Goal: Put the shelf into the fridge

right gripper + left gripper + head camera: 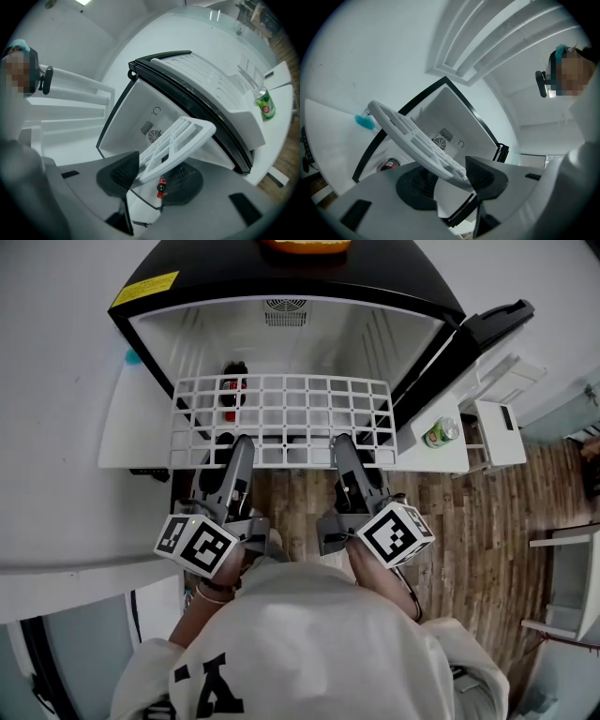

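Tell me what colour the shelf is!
The shelf is white, an open grid; the head view shows it best.

Left claw [242,442], right claw [343,441] hold shelf [281,416] before fridge [206,277].

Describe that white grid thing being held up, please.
The shelf is a flat white rack, plastic by its look, with rows of square holes and a solid rim. It lies about level at the open front of the fridge. The left gripper and right gripper each pinch its near edge. A bottle shows through it.
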